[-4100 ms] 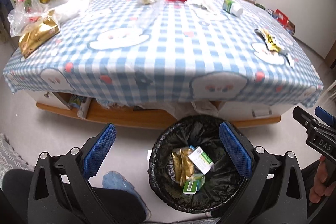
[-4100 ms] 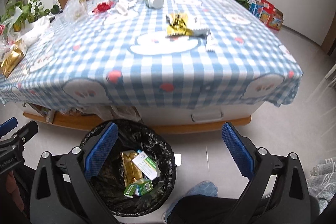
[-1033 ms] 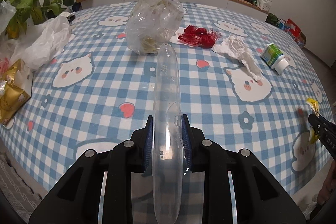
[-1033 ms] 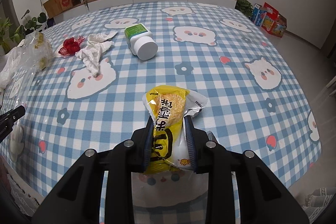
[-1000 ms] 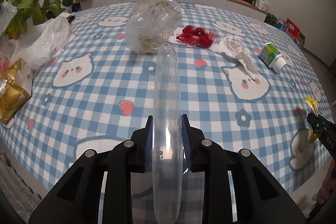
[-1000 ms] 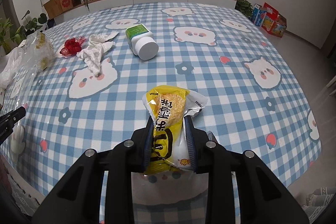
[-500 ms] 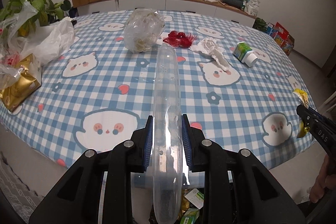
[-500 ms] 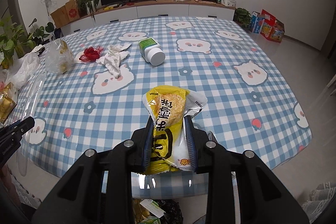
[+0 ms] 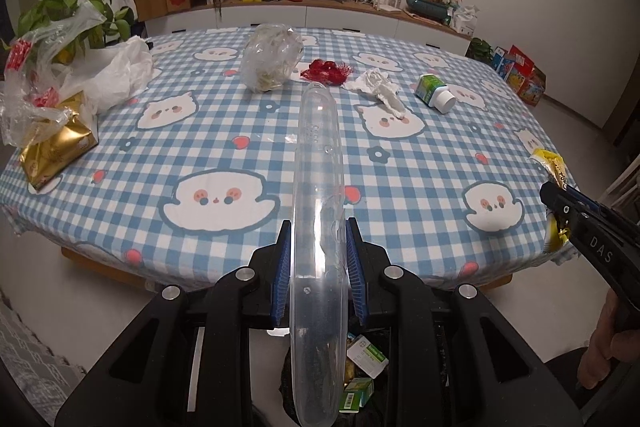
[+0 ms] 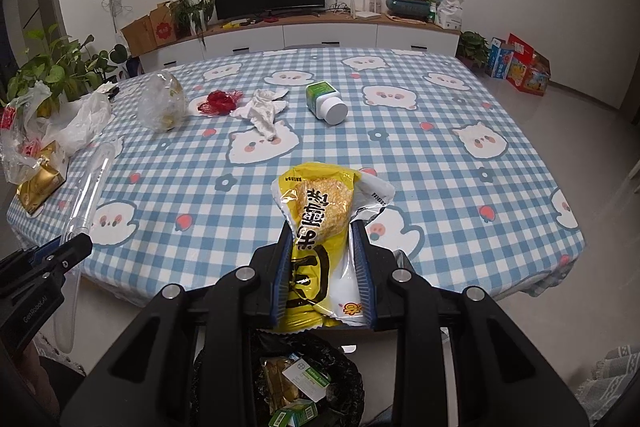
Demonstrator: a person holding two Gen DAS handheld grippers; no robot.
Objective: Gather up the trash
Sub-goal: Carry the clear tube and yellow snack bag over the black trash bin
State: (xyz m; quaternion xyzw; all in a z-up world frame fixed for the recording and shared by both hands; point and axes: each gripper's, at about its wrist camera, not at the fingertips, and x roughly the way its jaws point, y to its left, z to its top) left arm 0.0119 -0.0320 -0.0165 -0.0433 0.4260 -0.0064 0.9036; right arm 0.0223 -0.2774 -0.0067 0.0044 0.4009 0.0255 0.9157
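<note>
My left gripper (image 9: 318,263) is shut on a long clear plastic container (image 9: 318,211), held edge-on in front of the table's near edge. My right gripper (image 10: 323,267) is shut on a yellow and white snack wrapper (image 10: 320,215). Below both, on the floor, stands a bin lined with a black bag (image 10: 344,375), holding a gold packet and small green and white boxes (image 9: 366,357). On the blue checked tablecloth (image 10: 420,163) lie a green and white bottle (image 10: 326,103), a crumpled tissue (image 10: 262,111), red netting (image 10: 218,102) and a clear bag (image 10: 162,103).
At the table's left end sit a gold box (image 9: 56,147), white and clear plastic bags (image 9: 116,75) and a potted plant (image 9: 76,11). A TV cabinet (image 10: 296,31) runs along the far wall. Coloured boxes (image 10: 520,67) stand on the floor at right. A hand (image 9: 600,359) holds the right gripper.
Both grippers have pulled back from over the table and risen, still holding their items. The table's near edge and the bin below have come into view.
</note>
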